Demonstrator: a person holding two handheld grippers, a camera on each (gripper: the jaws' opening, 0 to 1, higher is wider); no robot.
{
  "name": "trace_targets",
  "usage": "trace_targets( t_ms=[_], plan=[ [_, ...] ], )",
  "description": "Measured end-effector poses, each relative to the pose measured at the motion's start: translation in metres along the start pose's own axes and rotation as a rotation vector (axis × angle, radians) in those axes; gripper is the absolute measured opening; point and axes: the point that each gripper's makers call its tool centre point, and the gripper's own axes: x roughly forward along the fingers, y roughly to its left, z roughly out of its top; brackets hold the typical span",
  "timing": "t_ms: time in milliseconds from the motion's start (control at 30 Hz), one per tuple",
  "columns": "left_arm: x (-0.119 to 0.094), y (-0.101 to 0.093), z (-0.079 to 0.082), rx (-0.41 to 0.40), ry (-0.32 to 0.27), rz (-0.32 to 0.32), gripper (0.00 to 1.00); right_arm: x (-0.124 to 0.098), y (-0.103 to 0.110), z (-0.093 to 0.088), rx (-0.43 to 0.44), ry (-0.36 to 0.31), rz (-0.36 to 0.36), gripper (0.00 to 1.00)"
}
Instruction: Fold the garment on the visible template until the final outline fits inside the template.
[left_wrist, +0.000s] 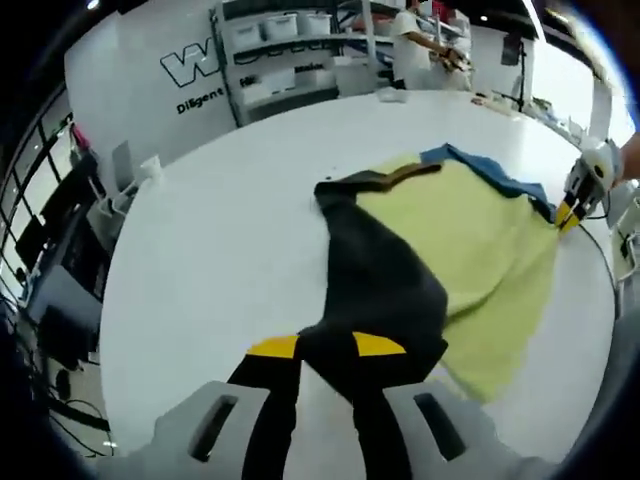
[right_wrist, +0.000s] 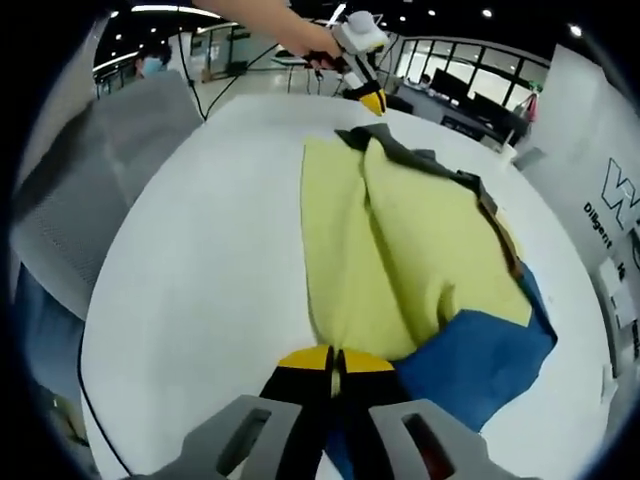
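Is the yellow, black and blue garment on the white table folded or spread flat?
Partly folded: the yellow, black and blue garment lies in overlapping layers on the white table, both tongs gripping its ends.

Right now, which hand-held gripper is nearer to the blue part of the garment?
Right. The right hand-held gripper is shut at the blue part; the left hand-held gripper grips the dark end, opposite.
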Motion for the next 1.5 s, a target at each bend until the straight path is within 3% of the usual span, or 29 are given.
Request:
trace_targets(
  t_ms=[167,233,367,533,667,700,767,800,833,900,967,1033,1100,1133,1167,1267,1333,1433,1500],
  plan=[
    [-0.007,-0.073,0.003,0.143,-0.064,-0.231,0.21,0.000,0.003,0.001,-0.004,-0.007,-0.007,0.00],
    [-0.005,-0.093,-0.013,0.205,-0.031,-0.313,0.21,-0.001,0.002,0.001,0.006,-0.011,-0.017,0.00],
    [-0.003,-0.108,-0.040,0.302,0.055,-0.361,0.23,-0.003,0.001,-0.003,0.012,0.006,-0.038,0.04],
    [0.002,-0.111,-0.060,0.386,0.117,-0.374,0.24,-0.007,-0.002,-0.011,0.030,0.020,-0.055,0.12],
    [0.005,-0.099,-0.078,0.473,0.203,-0.331,0.23,-0.006,0.002,-0.021,0.032,0.040,-0.042,0.06],
    [0.013,-0.110,-0.072,0.419,0.147,-0.359,0.23,-0.006,0.002,-0.022,0.032,0.044,-0.042,0.04],
    [0.006,-0.108,-0.069,0.406,0.152,-0.342,0.20,-0.006,0.003,-0.025,0.047,0.042,-0.039,0.02],
    [0.006,-0.109,-0.070,0.411,0.158,-0.342,0.08,-0.006,0.003,-0.024,0.056,0.033,-0.037,0.01],
    [0.003,-0.105,-0.074,0.442,0.175,-0.330,0.05,-0.006,0.004,-0.024,0.060,0.032,-0.034,0.00],
    [0.002,-0.107,-0.075,0.373,0.177,-0.353,0.04,-0.008,0.006,-0.023,0.067,0.043,-0.032,0.00],
    [-0.001,-0.109,-0.075,0.393,0.174,-0.352,0.04,-0.010,0.008,-0.007,0.089,-0.024,-0.023,0.05],
    [-0.004,-0.113,-0.078,0.396,0.172,-0.362,0.04,-0.007,0.018,-0.010,0.033,0.019,0.026,0.04],
    [-0.005,-0.115,-0.080,0.396,0.170,-0.363,0.04,-0.003,0.023,-0.017,0.054,0.038,0.043,0.07],
    [-0.005,-0.115,-0.080,0.386,0.168,-0.364,0.04,-0.003,0.026,-0.022,0.143,0.033,0.041,0.08],
    [-0.005,-0.115,-0.080,0.383,0.168,-0.363,0.04,-0.002,0.018,-0.021,0.124,0.013,0.029,0.08],
    [-0.009,-0.118,-0.081,0.380,0.167,-0.366,0.04,-0.003,0.015,-0.028,0.106,0.035,0.023,0.00],
    [-0.012,-0.121,-0.084,0.373,0.170,-0.378,0.04,-0.004,0.020,-0.027,0.135,0.036,0.046,0.00],
    [-0.016,-0.124,-0.085,0.361,0.163,-0.386,0.04,-0.007,0.026,-0.029,0.080,0.061,0.044,0.00],
    [-0.020,-0.128,-0.086,0.358,0.162,-0.386,0.04,-0.011,0.033,-0.024,0.094,0.048,0.045,0.00]
  ],
)
